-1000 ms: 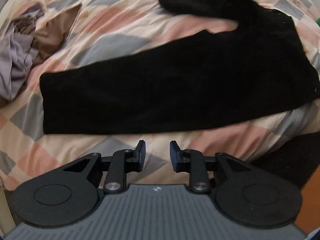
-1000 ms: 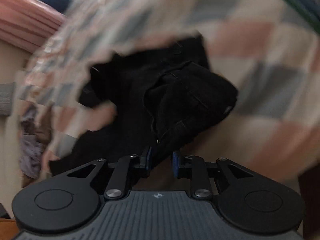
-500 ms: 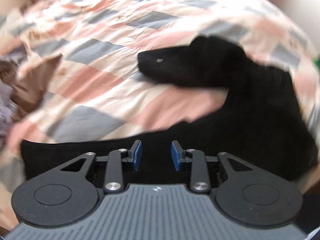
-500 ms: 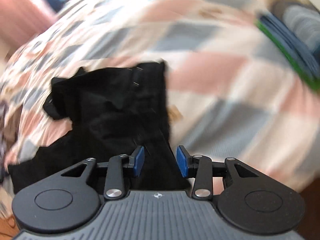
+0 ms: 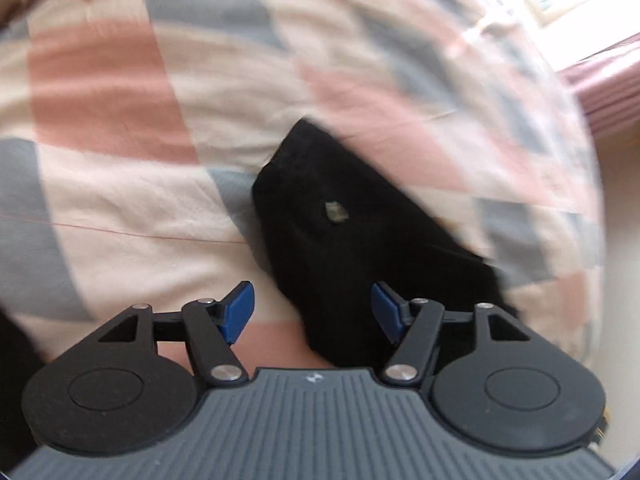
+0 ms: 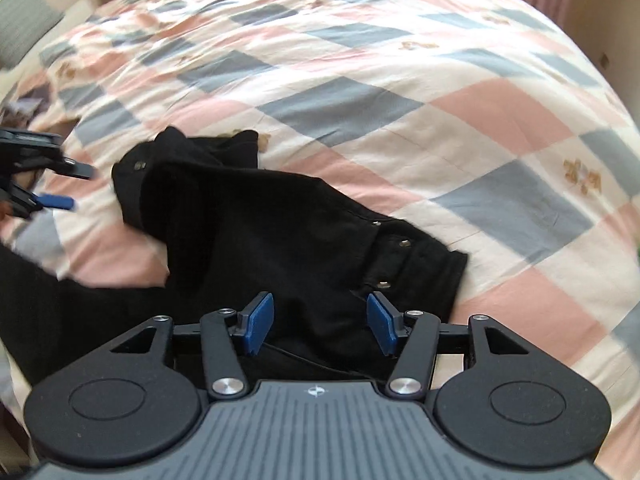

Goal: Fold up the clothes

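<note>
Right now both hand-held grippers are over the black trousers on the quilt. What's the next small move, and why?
Probably lower the left hand-held gripper onto the folded-over end of the black trousers and close. Its jaws are opening with that flap just ahead of them and nothing pinched. The right hand-held gripper, jaws also opening, hangs above the waistband rivets and holds nothing, while the garment lies bunched on the checked quilt.

Left gripper (image 5: 312, 312) pointing down at a checked bedspread (image 5: 120, 208) in pink, grey and cream, blue pads (image 5: 238, 310) spreading apart with nothing pinched. Corner of a black garment (image 5: 340, 256) poking up between them, closer to the right pad, small metal button (image 5: 335, 213) near its tip. Pink curtain (image 5: 608, 92) off at the right edge, pretty blurry.
</note>
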